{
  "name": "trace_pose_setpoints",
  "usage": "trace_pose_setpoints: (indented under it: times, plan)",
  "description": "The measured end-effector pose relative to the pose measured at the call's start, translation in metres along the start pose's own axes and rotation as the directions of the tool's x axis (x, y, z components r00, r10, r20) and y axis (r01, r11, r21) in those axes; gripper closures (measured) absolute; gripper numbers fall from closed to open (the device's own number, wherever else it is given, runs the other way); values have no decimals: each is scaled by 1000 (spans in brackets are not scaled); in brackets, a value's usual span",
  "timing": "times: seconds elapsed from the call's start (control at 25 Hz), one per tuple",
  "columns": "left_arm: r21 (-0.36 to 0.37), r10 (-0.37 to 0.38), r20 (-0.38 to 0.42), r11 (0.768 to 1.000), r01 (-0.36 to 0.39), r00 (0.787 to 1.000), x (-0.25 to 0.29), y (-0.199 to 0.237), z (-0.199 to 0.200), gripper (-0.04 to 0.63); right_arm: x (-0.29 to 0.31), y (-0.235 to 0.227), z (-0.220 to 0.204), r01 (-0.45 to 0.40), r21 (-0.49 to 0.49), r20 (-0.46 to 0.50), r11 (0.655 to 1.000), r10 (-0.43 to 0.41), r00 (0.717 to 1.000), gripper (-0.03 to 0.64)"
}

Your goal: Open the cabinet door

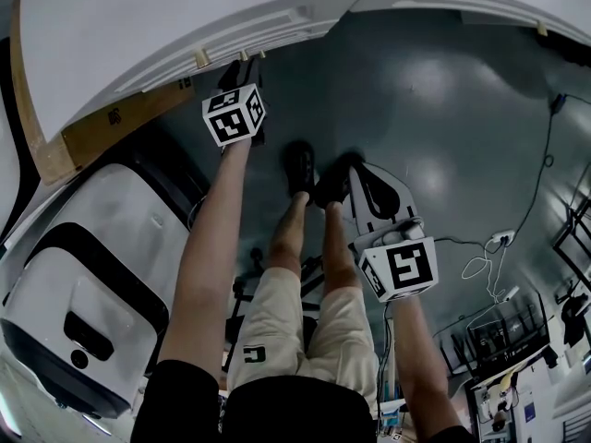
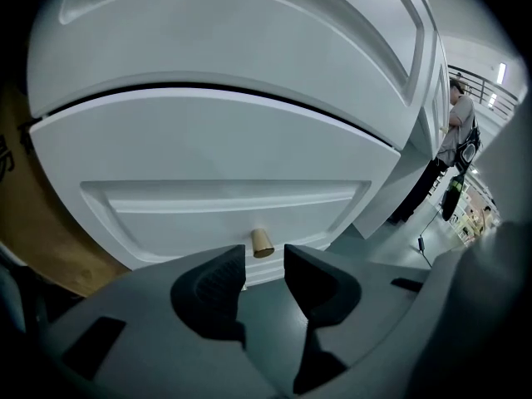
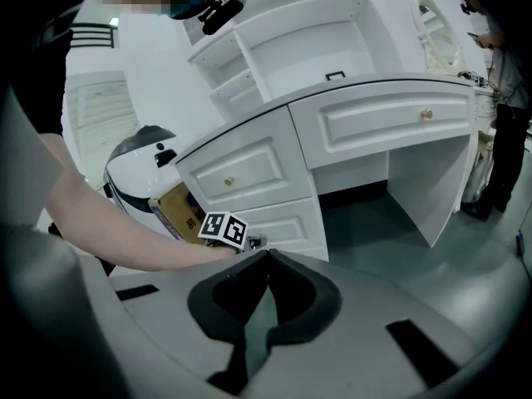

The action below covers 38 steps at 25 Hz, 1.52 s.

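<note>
L gripper (image 2: 264, 256) is holding its jaws apart, nothing betw. them yet. Brass knob (image 2: 263, 243) is sitting just past the tips at 12 o'clock, on the white cabinet door (image 2: 224, 198), which is looking shut. Best approach: go straight in, centre the knob betw. the pads, clamp, then pull level. R gripper (image 3: 266, 260) is hanging back w/ jaws pressed together, empty.

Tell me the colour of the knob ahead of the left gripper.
The knob is brass-gold; the left gripper view shows it best.
</note>
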<state>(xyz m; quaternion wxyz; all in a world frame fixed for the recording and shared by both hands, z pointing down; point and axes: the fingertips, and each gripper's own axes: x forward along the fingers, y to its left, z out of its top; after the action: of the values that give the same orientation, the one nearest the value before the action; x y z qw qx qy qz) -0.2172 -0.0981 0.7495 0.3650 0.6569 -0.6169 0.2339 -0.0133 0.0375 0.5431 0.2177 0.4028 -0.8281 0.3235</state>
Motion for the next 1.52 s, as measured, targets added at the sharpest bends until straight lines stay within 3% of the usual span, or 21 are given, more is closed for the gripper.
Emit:
trace_pose_setpoints:
  times: [0.28,0.72,1.52]
  plan:
    - [16,7,-9,1000,-7,1000,4,0,2,445,13,4,12,-8,21,-4,1000,8,1000,600]
    - [17,61,-20,998,-60,998,6,2,4,502,8,3,8,-8,48,-4,999,9,1000,600]
    - [-14,56,-44,998,-56,997,-13,-8,-21,506,1,-3,11,4,72,-2,997,-4,1000,600]
